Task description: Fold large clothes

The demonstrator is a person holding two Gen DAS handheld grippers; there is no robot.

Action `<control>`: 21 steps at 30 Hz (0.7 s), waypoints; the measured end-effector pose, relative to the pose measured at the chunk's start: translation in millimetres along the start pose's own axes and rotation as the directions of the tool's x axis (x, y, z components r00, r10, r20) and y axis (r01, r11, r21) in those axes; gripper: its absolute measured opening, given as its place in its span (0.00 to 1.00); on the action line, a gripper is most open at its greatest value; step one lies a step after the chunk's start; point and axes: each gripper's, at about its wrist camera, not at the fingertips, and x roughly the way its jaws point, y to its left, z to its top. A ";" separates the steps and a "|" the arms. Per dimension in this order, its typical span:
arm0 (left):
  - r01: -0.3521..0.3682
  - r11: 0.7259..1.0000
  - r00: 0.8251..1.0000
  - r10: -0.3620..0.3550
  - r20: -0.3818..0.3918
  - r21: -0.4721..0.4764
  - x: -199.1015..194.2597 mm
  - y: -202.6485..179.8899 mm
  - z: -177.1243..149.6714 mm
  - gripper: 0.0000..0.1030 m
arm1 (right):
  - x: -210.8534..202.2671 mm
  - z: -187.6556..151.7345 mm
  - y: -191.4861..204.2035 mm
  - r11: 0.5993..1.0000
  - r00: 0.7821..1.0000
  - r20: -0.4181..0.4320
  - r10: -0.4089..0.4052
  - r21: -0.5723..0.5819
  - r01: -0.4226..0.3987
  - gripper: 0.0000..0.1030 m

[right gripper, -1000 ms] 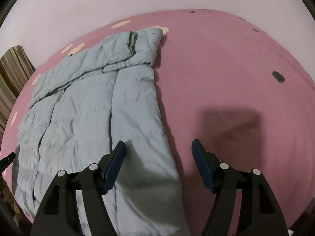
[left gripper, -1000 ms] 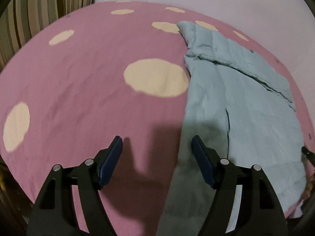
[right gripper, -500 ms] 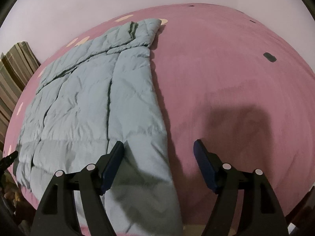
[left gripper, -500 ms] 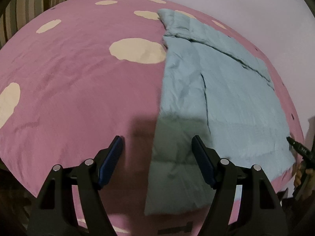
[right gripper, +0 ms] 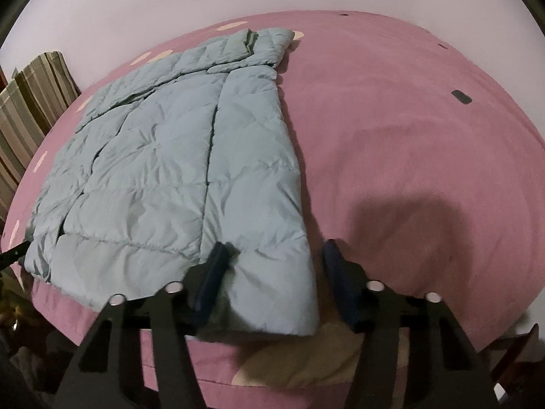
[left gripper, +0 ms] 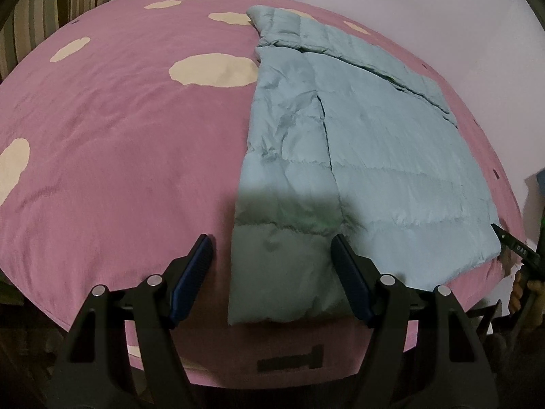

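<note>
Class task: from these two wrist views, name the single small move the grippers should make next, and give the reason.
Probably shut both grippers on the near hem of the jacket. The left gripper and right gripper each stand open, one at each near corner of the hem, so the jacket, lying flat on the pink bedspread, is not yet gripped for folding.

Pink bed point(left gripper: 119, 156) w/ blue jacket point(left gripper: 374, 156) flat.

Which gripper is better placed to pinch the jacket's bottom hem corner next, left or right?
Right, probably. The right gripper is open and straddles the blue puffer jacket at its near hem corner, one finger pressing into the fabric. The left gripper is open too, but hangs above its corner.
</note>
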 end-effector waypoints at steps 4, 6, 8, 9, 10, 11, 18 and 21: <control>0.025 1.000 1.000 -0.025 -0.010 -0.011 -1.4 -0.9 -1.4 0.63 | -0.8 -1.7 3.1 1.000 1.000 0.001 0.005 -0.011 -0.005 0.42; 0.055 0.998 0.998 -0.055 -0.020 -0.023 -2.9 -1.0 -3.5 0.57 | -1.5 -3.0 4.1 1.000 1.000 0.002 0.007 -0.012 -0.007 0.39; 0.072 0.997 0.997 -0.072 -0.024 -0.036 -4.1 -0.2 -4.8 0.54 | -2.5 -4.9 5.1 1.000 1.000 0.006 0.007 -0.015 -0.007 0.37; 0.074 0.997 0.997 -0.075 -0.024 -0.039 -4.6 -0.1 -5.5 0.52 | -2.8 -5.5 5.9 1.000 1.000 0.008 0.009 -0.019 -0.008 0.35; 0.073 0.996 0.997 -0.074 -0.024 -0.041 -4.7 0.2 -5.7 0.50 | -2.9 -5.8 6.6 1.000 1.000 0.008 0.012 -0.020 -0.012 0.32; 0.070 0.997 0.997 -0.071 -0.025 -0.046 -4.9 0.5 -5.6 0.47 | -2.8 -5.4 6.1 1.000 1.000 0.008 0.017 -0.021 -0.017 0.30; 0.089 0.994 0.996 -0.090 -0.009 -0.068 -11.1 1.8 -8.5 0.13 | -6.1 -6.7 8.5 0.999 0.999 0.012 0.040 -0.024 -0.040 0.12; 0.094 0.993 0.995 -0.093 0.017 -0.064 -19.0 -3.4 -5.7 0.07 | -8.8 -4.5 6.0 0.997 0.997 0.009 0.081 0.001 -0.081 0.08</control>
